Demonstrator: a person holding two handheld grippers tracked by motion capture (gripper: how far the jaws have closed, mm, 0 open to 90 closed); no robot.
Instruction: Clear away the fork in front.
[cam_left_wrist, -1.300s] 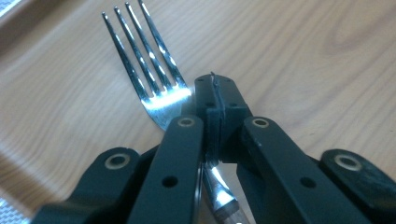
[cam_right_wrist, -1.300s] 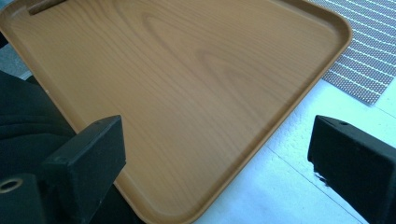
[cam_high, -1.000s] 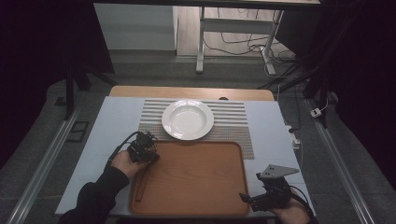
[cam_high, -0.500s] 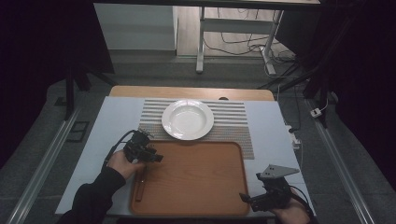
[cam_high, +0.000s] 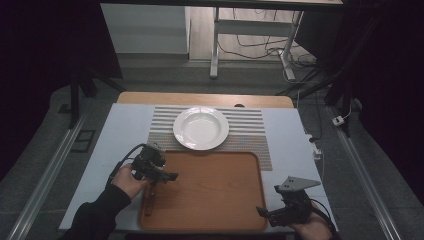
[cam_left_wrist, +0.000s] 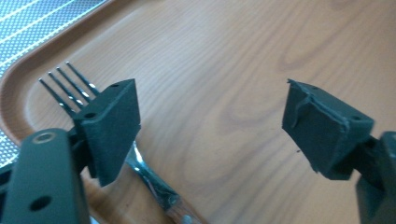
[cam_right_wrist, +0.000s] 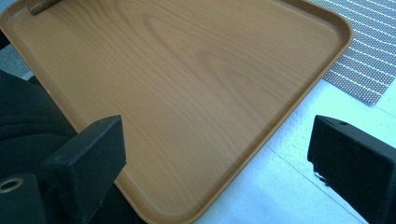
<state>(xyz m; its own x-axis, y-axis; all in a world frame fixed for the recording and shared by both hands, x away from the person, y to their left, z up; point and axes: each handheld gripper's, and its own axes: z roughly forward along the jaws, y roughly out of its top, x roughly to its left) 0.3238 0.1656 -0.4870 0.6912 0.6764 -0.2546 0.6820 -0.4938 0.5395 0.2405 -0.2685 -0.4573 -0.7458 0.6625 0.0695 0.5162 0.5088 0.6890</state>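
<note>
A wooden-handled fork (cam_left_wrist: 140, 165) lies flat along the left side of the brown wooden tray (cam_high: 215, 192), its tines (cam_left_wrist: 65, 81) pointing at the tray's rounded corner. In the high view the fork's handle (cam_high: 149, 202) runs toward the near edge. My left gripper (cam_high: 170, 176) hovers just above the fork. Its jaws have just been opening, and the left gripper (cam_left_wrist: 210, 126) now stands open with only bare tray between the pads, the fork under the left-hand pad. My right gripper (cam_high: 262, 212) rests open at the tray's near right corner, nothing between its jaws (cam_right_wrist: 215, 158).
A white deep plate (cam_high: 201, 127) sits on a striped placemat (cam_high: 250, 130) beyond the tray. The placemat's corner (cam_right_wrist: 359, 70) and pale tablecloth (cam_right_wrist: 289, 186) lie right of the tray. A person's hands and dark sleeve (cam_high: 95, 215) come in from the near edge.
My left gripper's jaws have opened and let go of the fork, which now lies on the tray; the hand has lifted slightly to the right. The right gripper has stayed put.
</note>
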